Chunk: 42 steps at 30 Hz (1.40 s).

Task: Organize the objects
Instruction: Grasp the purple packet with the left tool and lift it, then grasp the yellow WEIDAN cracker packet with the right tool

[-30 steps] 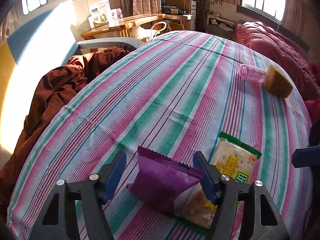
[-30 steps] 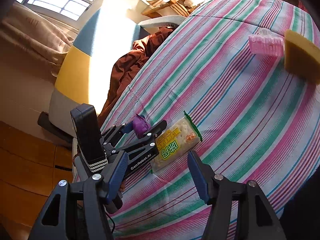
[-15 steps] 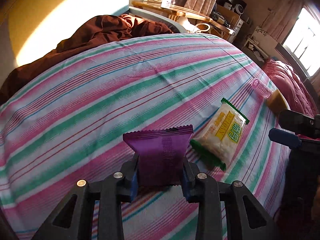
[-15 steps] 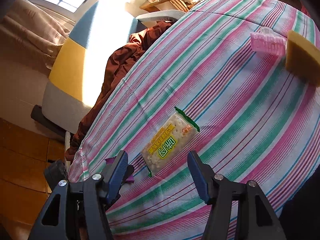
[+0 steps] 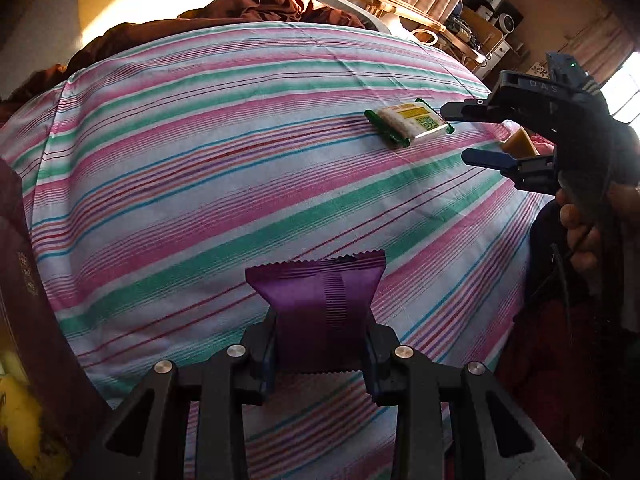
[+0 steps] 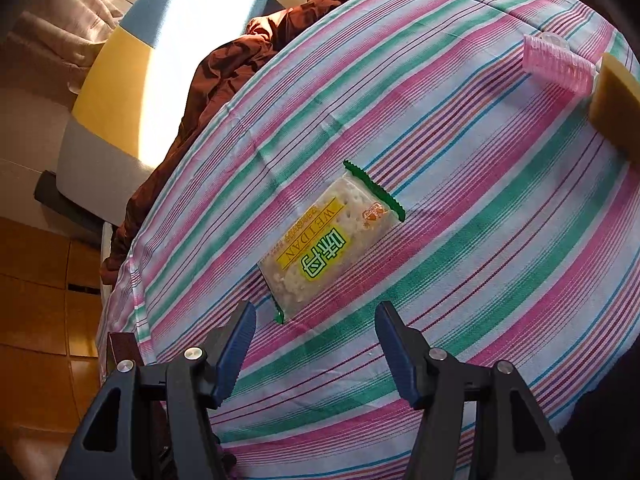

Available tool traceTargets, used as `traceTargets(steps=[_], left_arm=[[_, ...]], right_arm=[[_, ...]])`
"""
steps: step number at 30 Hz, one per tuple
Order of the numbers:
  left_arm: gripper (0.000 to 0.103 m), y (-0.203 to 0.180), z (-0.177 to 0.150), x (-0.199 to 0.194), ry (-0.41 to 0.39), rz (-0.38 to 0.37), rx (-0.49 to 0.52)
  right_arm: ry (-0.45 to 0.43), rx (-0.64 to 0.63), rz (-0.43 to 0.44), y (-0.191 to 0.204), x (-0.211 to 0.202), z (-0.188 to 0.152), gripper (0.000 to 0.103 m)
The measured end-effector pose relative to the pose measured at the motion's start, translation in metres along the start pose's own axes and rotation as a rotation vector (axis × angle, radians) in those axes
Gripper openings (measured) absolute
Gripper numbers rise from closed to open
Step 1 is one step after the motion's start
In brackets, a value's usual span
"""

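My right gripper (image 6: 316, 350) stood open and empty just short of the cracker packet (image 6: 330, 240), whose long axis ran diagonally away; my left gripper (image 5: 320, 354) clamped the purple packet (image 5: 320, 300).

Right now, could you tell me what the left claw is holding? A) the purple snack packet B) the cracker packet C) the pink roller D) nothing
A: the left claw is shut on the purple snack packet, whose sides are pinched between its pads.
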<state>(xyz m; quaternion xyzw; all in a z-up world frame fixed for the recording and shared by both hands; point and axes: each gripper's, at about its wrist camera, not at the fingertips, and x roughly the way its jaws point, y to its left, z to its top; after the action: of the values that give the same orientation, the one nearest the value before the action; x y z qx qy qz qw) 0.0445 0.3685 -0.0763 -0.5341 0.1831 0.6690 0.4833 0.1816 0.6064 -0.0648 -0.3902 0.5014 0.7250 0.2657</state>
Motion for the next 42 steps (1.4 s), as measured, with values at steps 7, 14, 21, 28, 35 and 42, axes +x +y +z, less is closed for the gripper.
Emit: traceTargets(steps=[7, 14, 21, 28, 35, 42], left_arm=[[0.036, -0.011, 0.021, 0.013, -0.041, 0.072, 0.092], [0.069, -0.005, 0.028, 0.015, -0.106, 0.089, 0.087], [0.069, 0.004, 0.022, 0.013, -0.13, 0.07, 0.072], [0.079, 0.014, 0.012, 0.0, -0.134, 0.043, 0.023], [0.079, 0.013, 0.002, -0.002, -0.152, 0.071, 0.018], [0.081, -0.004, 0.01, 0.0, -0.18, 0.112, 0.096]], right_arm=[[0.058, 0.044, -0.063, 0.011, 0.023, 0.023, 0.072], [0.06, -0.105, -0.137, 0.051, 0.06, 0.043, 0.083], [0.066, -0.348, -0.256, 0.086, 0.081, 0.035, 0.079], [0.092, -0.427, -0.295, 0.077, 0.068, 0.018, 0.051], [0.176, -0.488, -0.198, 0.066, 0.048, -0.019, 0.043], [0.132, -0.281, -0.09, 0.038, 0.031, -0.001, 0.048]])
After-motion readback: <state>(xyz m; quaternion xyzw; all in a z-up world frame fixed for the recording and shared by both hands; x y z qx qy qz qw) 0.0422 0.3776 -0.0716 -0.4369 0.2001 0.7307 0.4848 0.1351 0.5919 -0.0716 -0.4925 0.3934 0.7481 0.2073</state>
